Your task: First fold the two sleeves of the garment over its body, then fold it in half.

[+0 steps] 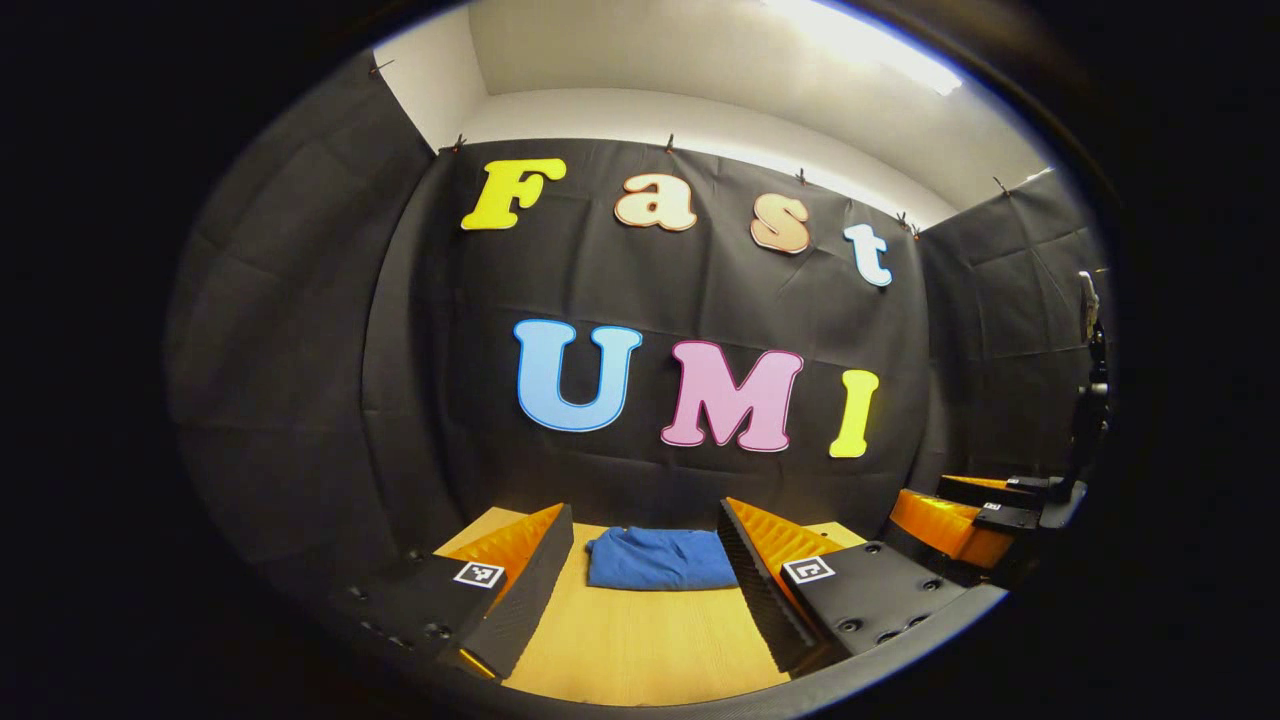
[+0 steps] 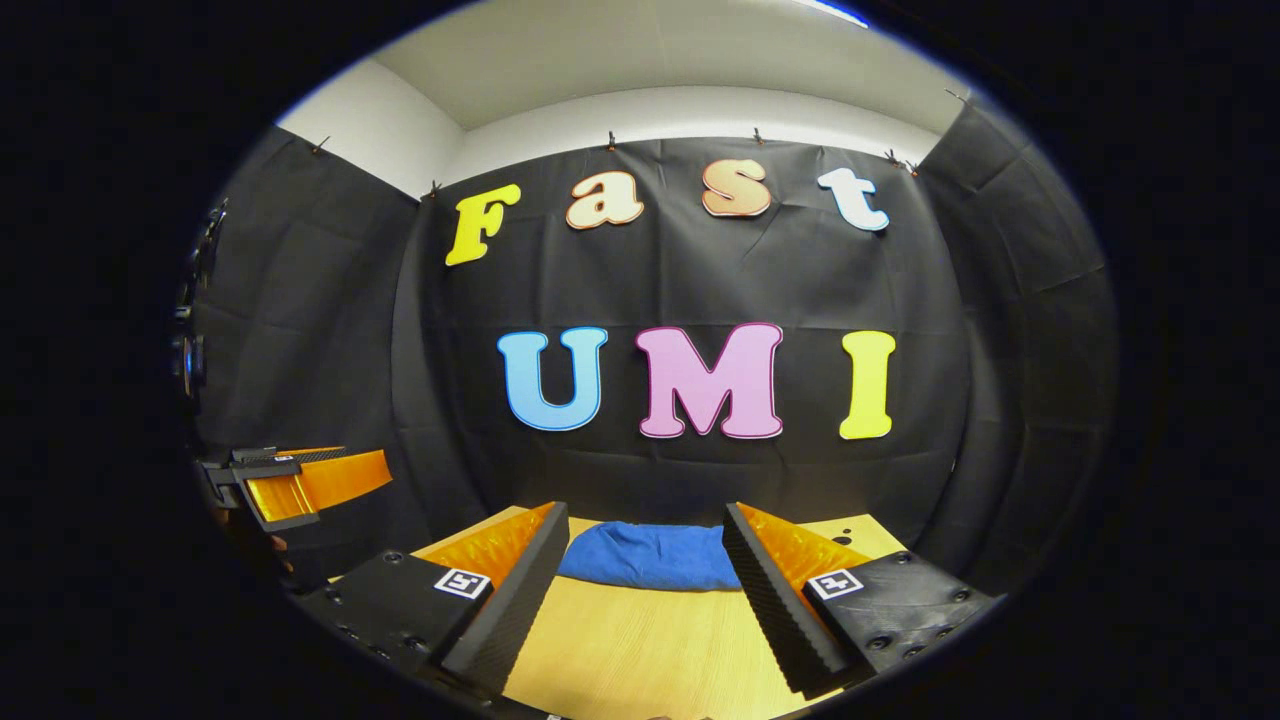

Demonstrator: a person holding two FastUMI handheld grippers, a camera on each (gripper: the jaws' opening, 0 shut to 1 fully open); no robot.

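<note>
Blue garment lies compact on worktop, long axis crosswise, straight ahead of left gripper and right gripper, both jaws spread, empty, about equally near.

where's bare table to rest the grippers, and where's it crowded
Bare wood of the table lies between the blue garment and the near edge, seen in both views. More shows right of the garment, toward the far corner. The garment takes the far middle.
</note>
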